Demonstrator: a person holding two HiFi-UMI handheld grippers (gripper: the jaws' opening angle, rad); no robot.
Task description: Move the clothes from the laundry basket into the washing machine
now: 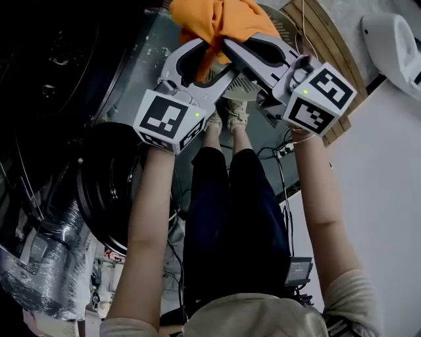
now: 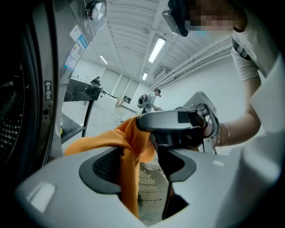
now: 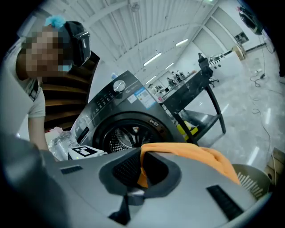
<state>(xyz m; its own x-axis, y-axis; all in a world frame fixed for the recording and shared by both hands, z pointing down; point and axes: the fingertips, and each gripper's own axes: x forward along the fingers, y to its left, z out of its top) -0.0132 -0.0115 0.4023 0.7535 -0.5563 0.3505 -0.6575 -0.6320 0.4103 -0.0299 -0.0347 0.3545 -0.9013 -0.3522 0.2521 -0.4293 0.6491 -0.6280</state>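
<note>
**Operator:** State of right tongs (image 3: 141, 174)?
**Tech:** Clamped tight on the cloth (image 1: 220, 20), with a fold pinched between the pads.
**Operator:** Left tongs (image 2: 142, 176)?
**Tech:** Jaws apart. The cloth hangs between them along the left jaw, not squeezed.
**Operator:** Cloth location?
**Tech:** In the head view it is at 12 o'clock, held above the basket (image 2: 149, 196). The washer (image 3: 129, 122) is at 9 o'clock.

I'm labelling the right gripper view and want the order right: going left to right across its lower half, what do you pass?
Person's arm → marker cube → washing machine drum → orange garment → laundry basket.
</note>
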